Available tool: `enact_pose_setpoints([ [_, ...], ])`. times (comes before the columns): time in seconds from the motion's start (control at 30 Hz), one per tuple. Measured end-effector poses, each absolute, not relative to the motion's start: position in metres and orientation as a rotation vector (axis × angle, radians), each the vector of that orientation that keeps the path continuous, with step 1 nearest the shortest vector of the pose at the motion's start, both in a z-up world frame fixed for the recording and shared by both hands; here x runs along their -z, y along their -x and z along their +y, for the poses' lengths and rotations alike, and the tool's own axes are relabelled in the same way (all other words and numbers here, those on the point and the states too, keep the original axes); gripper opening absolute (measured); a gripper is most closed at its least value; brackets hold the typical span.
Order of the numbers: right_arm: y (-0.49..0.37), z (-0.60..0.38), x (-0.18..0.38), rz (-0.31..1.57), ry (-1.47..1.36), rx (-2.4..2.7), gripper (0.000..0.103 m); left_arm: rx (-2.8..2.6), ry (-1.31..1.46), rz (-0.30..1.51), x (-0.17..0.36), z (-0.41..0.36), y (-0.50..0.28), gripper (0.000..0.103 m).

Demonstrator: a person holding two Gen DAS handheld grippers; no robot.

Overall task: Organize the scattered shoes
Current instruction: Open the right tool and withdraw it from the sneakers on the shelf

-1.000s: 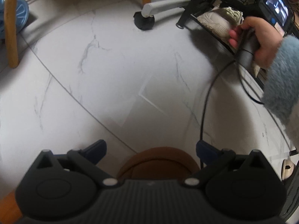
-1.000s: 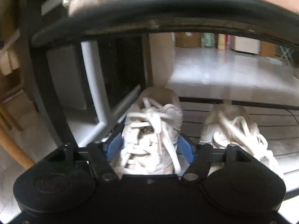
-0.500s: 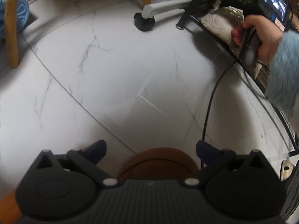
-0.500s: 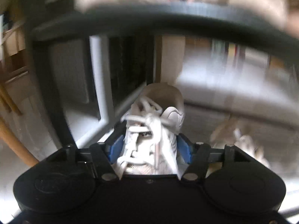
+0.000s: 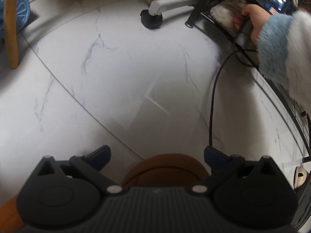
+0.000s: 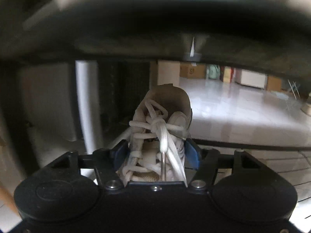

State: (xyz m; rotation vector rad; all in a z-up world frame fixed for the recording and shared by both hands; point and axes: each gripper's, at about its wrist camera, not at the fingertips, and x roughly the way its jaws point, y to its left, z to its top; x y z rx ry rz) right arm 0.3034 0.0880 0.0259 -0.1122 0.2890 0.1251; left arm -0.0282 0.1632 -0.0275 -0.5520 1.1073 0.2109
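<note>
My right gripper (image 6: 156, 151) is shut on a white laced sneaker (image 6: 161, 124), its blue pads pressing both sides, and holds it inside the lower tier of a black shoe rack (image 6: 155, 29). In the left wrist view the right hand and its gripper (image 5: 250, 19) reach into that rack (image 5: 196, 11) at the top right, where a pale shoe (image 5: 223, 11) shows. My left gripper (image 5: 156, 153) is open and empty over the white marble floor (image 5: 116, 68). A brown rounded object (image 5: 165, 169) lies just below it.
An office-chair caster and leg (image 5: 151, 18) stand at the top middle. A wooden chair leg (image 5: 11, 29) and a blue shoe (image 5: 21, 13) are at the top left. A black cable (image 5: 213, 97) trails across the floor. A beige shoe (image 5: 300, 175) sits at the right edge.
My right gripper has pushed the white sneaker deeper and lower into the rack; the second white shoe on its right is out of view. The left gripper has not moved.
</note>
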Motion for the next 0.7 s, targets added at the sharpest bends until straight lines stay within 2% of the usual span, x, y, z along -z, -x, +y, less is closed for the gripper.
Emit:
enact_pose_setpoints([
  [0.03,-0.307,0.093,-0.022,0.319,0.127,-0.131,0.093,-0.210,0.555,1.109,0.028,0.164,0.028,0.102],
  [0.07,-0.304,0.093,-0.022,0.325,0.119,-0.090,0.098,-0.210,0.559,1.110,0.028,0.164,0.028,0.102],
  [0.13,-0.295,0.089,-0.024,0.297,0.104,-0.098,0.094,-0.208,0.568,1.107,0.028,0.165,0.029,0.102],
  [0.27,-0.238,0.059,-0.042,0.276,0.053,-0.186,0.098,-0.202,0.565,1.094,0.025,0.164,0.031,0.102],
  [0.43,-0.179,0.023,-0.079,0.213,0.152,-0.151,0.103,-0.195,0.537,1.071,0.020,0.160,0.033,0.102],
  [0.53,-0.200,-0.001,-0.080,0.329,0.170,-0.045,0.103,-0.190,0.527,1.071,0.019,0.158,0.033,0.102],
  [0.63,-0.242,-0.017,-0.057,0.522,0.150,-0.014,0.103,-0.197,0.529,1.070,0.019,0.158,0.032,0.102],
  [0.7,-0.259,-0.013,-0.047,0.553,0.131,-0.046,0.103,-0.202,0.535,1.071,0.019,0.158,0.032,0.102],
])
